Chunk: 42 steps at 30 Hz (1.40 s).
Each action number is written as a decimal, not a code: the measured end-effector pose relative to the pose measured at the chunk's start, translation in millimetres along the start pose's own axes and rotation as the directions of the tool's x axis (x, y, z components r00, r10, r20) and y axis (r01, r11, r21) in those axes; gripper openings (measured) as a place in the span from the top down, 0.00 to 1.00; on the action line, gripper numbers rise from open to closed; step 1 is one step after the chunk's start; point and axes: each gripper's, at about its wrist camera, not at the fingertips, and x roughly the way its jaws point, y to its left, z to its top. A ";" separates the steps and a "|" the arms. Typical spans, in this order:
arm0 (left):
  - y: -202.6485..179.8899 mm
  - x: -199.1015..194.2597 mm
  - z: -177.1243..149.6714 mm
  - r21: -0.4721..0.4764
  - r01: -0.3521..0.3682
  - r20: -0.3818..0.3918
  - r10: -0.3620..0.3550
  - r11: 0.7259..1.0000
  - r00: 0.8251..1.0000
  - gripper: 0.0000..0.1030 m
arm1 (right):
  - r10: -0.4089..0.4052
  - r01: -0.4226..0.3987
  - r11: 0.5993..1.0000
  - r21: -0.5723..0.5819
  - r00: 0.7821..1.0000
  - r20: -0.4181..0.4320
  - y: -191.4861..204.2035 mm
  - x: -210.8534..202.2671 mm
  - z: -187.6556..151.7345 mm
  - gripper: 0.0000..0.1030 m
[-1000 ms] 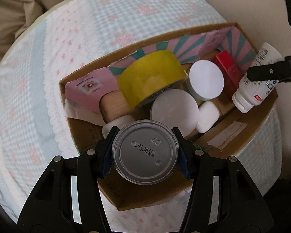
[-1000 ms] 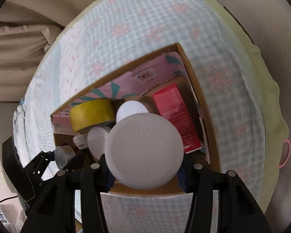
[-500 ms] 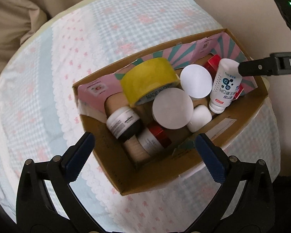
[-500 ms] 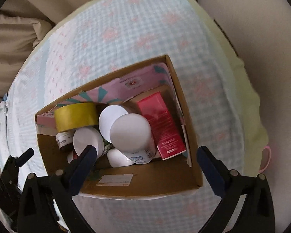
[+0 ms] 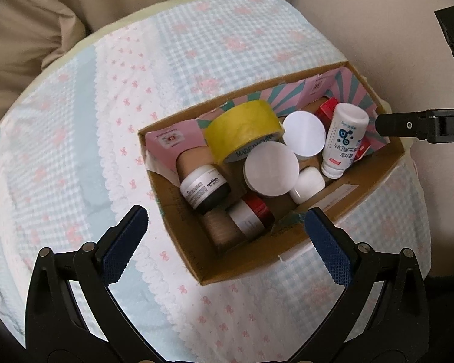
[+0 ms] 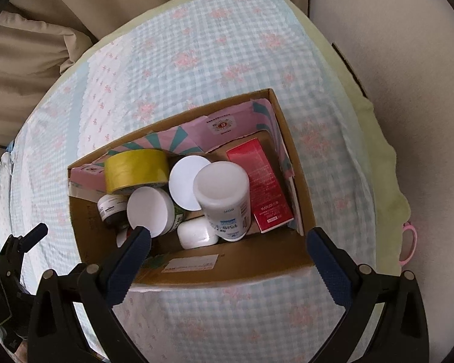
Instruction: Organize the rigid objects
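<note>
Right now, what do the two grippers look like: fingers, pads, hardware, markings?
Both match: the left gripper and the right gripper have black angular plastic fingers with dark blue textured pads and silver pivot screws. The right one's body, seen from the left wrist, carries white lettering starting "DA".

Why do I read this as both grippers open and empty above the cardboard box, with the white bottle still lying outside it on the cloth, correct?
Mostly right. Both the left gripper and the right gripper are open and empty above the cardboard box. The error is the white bottle: it stands inside the box, between the round white lid and the red carton. The right wrist view shows this.
</note>
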 end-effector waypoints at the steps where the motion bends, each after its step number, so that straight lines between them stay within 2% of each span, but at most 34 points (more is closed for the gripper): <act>1: 1.4 -3.8 -0.8 -0.001 0.001 0.005 -0.001 1.000 1.000 0.00 | -0.002 0.002 1.000 -0.001 1.000 0.008 2.0 -5.6 -1.6 0.00; 8: 21.3 -54.8 -10.0 -0.026 0.008 0.068 -0.006 1.000 0.998 0.00 | -0.028 0.030 0.999 -0.025 0.997 0.077 30.0 -48.6 -17.3 0.00; 12: 44.0 -103.8 -17.9 -0.063 -0.002 0.133 0.011 0.998 0.991 0.00 | -0.044 0.053 0.997 -0.059 0.989 0.140 60.6 -86.1 -32.2 0.00; 16: 75.7 -161.3 -31.8 -0.112 -0.011 0.210 0.034 0.994 0.977 0.00 | -0.053 0.076 0.992 -0.098 0.975 0.216 99.6 -128.7 -50.0 0.00; 21: 118.2 -238.5 -58.3 -0.195 -0.042 0.321 0.104 0.980 0.941 0.00 | -0.013 0.071 0.984 -0.166 0.945 0.327 162.6 -186.5 -79.5 0.00; 23: 134.1 -268.2 -71.7 -0.232 -0.050 0.363 0.134 0.971 0.922 0.00 | 0.001 0.077 0.978 -0.196 0.929 0.370 188.0 -205.5 -91.8 0.00; 28: 158.7 -322.4 -107.6 -0.291 -0.127 0.428 0.248 0.948 0.869 0.00 | 0.031 0.096 0.965 -0.245 0.883 0.469 236.4 -241.5 -121.2 0.00; 31: 168.0 -339.2 -125.1 -0.330 -0.148 0.440 0.290 0.932 0.850 0.00 | 0.033 0.120 0.958 -0.262 0.858 0.513 257.9 -254.3 -137.0 0.00; 33: 173.6 -346.3 -136.7 -0.355 -0.143 0.443 0.300 0.924 0.845 0.00 | 0.034 0.128 0.954 -0.271 0.851 0.524 264.2 -257.0 -145.2 0.00; 38: 175.8 -353.3 -156.9 -0.377 -0.127 0.463 0.305 0.918 0.832 0.00 | 0.028 0.133 0.956 -0.263 0.848 0.529 271.8 -256.2 -165.2 0.00; 42: 173.0 -352.3 -161.3 -0.378 -0.124 0.463 0.303 0.918 0.833 0.00 | 0.008 0.147 0.957 -0.249 0.847 0.532 272.9 -252.4 -172.2 0.00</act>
